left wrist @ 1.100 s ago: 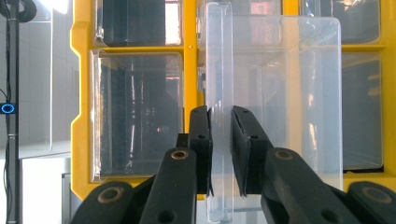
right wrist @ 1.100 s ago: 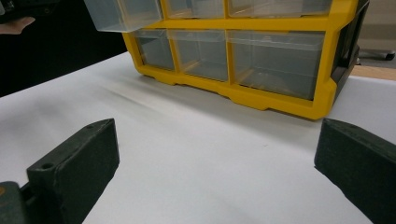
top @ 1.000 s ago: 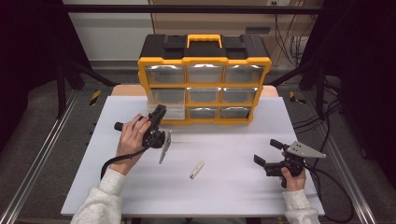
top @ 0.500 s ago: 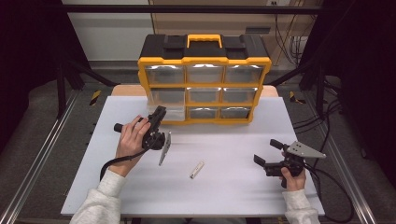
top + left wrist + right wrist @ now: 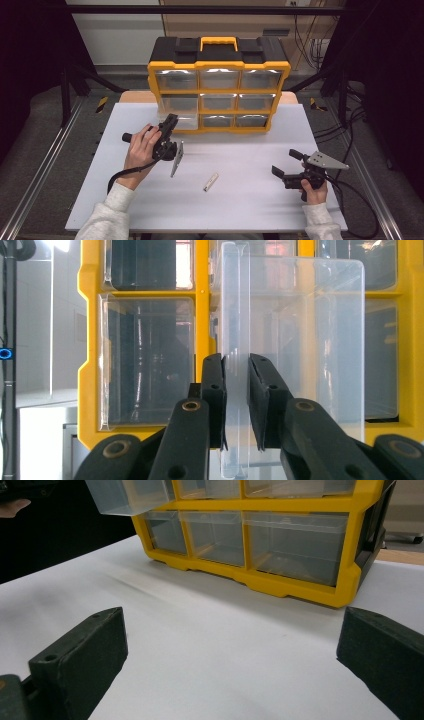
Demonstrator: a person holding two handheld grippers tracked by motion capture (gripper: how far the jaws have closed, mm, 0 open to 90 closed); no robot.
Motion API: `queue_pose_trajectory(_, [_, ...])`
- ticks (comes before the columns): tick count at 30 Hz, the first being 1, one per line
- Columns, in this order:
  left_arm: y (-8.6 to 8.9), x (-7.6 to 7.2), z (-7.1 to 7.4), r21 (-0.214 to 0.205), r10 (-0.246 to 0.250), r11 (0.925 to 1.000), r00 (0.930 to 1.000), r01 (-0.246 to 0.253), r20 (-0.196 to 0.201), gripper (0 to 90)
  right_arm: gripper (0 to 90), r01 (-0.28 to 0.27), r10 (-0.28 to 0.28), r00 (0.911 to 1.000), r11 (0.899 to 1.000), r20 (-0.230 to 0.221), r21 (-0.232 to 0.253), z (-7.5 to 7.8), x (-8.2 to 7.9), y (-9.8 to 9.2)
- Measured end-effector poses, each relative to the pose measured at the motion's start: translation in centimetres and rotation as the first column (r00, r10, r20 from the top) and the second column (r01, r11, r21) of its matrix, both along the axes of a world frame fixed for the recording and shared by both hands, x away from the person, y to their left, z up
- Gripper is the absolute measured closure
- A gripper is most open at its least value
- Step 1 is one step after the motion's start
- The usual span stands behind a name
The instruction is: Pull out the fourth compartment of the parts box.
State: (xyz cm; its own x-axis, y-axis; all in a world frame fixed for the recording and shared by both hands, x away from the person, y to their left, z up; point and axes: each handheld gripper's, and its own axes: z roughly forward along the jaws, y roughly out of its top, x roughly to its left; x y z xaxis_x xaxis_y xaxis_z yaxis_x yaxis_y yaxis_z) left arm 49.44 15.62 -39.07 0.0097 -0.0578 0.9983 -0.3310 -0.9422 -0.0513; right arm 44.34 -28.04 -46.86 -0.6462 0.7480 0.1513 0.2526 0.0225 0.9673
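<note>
The left gripper (image 5: 235, 405) has its jaws clenched on the clear drawer's handle (image 5: 235, 330) at the organizer's (image 5: 218, 65) seven o'clock; the right gripper (image 5: 285, 175) rests released on the table (image 5: 250, 205).

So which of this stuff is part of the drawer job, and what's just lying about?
In the job:
- left tool, shut on the clear drawer's handle
- clear drawer, pulled partway out
- yellow organizer

Lying about:
- small pale stick on the table
- right tool, open, holding nothing

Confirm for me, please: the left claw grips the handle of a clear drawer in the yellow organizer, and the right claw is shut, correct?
Not quite: the right claw is open, its jaws wide apart over the white table, as the right gripper view shows. The left claw does grip the clear drawer's handle in the yellow organizer.
</note>
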Motion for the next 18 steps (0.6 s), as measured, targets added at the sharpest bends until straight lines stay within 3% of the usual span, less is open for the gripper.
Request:
queue_pose_trajectory(3, [0.0, 0.0, 0.2, 0.006, 0.0, 1.0, 1.0, 0.0, -0.004, 77.3, 0.3, 0.0, 0.0, 1.0, 1.0, 0.0, 0.0, 0.0, 0.0, 0.0])
queue_pose_trajectory(11, [-0.2, -0.1, 0.9, -0.021, 0.007, 0.9997, 0.9969, -0.009, -0.079, 75.0, 0.3, 0.001, -0.001, 1.0, 1.0, -0.004, 0.006, 0.0, 0.0, 0.0])
queue_pose_trajectory(18, [-0.5, -0.6, 1.7, -0.064, 0.014, 0.9977, 0.9863, -0.024, -0.164, 68.5, 0.3, 0.002, -0.002, 1.0, 1.0, -0.004, 0.006, 0.0, 0.0, 0.0])
